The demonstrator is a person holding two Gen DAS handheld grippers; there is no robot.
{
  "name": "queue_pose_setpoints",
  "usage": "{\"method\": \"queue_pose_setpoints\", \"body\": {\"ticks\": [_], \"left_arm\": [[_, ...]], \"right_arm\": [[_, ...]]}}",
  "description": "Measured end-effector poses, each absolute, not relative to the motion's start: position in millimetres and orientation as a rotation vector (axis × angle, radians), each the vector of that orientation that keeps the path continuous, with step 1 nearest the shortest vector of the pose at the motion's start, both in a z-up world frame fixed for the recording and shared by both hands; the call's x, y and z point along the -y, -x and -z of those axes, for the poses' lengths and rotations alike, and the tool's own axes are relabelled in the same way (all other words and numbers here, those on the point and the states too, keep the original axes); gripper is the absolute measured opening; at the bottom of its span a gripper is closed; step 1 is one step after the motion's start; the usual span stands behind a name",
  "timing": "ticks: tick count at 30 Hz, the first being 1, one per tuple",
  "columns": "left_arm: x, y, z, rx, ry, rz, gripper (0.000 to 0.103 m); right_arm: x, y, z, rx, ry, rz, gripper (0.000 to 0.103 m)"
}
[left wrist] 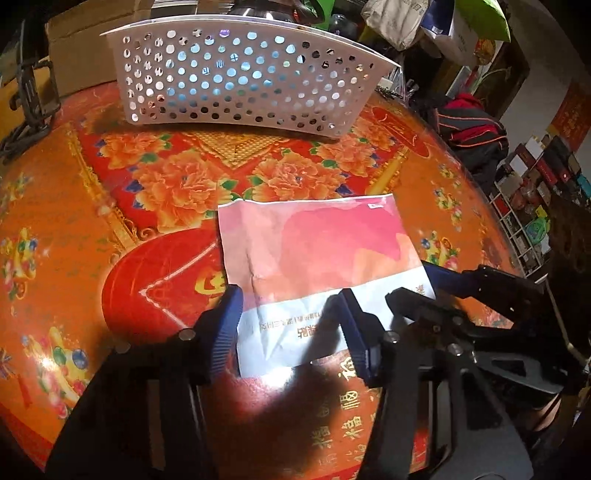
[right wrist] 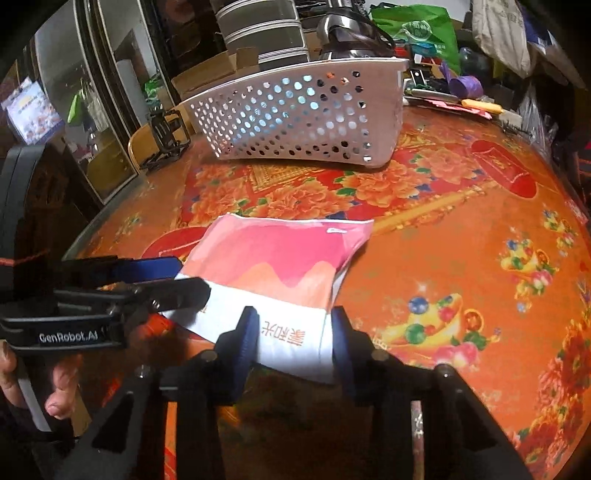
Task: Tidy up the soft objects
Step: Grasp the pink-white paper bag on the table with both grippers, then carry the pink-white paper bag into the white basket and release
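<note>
A flat soft packet (left wrist: 314, 243) (right wrist: 280, 254), pink on top with a white printed band, lies on the orange flowered tablecloth (left wrist: 110, 206). My left gripper (left wrist: 291, 325) (right wrist: 192, 277) stands open over its near left part: one blue finger sits at the packet's left edge, the other rests on the white band. My right gripper (right wrist: 293, 332) (left wrist: 413, 288) is open over the near right corner, and the white band fills the gap between its pads. The packet looks flat, not pinched. A white perforated basket (left wrist: 240, 85) (right wrist: 295, 118) stands beyond it.
A cardboard box (left wrist: 85, 40) and a black metal frame (left wrist: 29, 92) sit at the table's far left. A kettle (right wrist: 343, 33), a green bag (right wrist: 417, 29) and other clutter line the back. A hand (right wrist: 59, 380) holds the left gripper's handle. Shelves (left wrist: 528, 221) stand past the right edge.
</note>
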State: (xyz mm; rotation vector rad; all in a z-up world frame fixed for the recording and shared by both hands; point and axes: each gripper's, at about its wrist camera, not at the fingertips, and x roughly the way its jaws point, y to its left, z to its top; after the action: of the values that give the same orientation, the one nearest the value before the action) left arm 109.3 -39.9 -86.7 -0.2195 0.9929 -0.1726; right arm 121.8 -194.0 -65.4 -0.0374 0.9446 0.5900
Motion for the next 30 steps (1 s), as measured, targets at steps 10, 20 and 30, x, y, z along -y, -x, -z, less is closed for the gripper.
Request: {"method": "queue_pose_setpoints", "body": {"ticks": [10,20,30], "left_arm": [[40,-108,88,-0.983,0.228,0.22,0.025],[34,-104,86,-0.955,0.245,0.229,0.022],[19,-91,64,-0.873,0.26,0.215,0.02]], "right_arm": [[182,-119,64,-0.935,0.078,-0.564,0.03],[180,-116,58,-0.892,0.074,-0.542,0.014],[171,-110,40,-0.835,0.073,-0.556,0.011]]}}
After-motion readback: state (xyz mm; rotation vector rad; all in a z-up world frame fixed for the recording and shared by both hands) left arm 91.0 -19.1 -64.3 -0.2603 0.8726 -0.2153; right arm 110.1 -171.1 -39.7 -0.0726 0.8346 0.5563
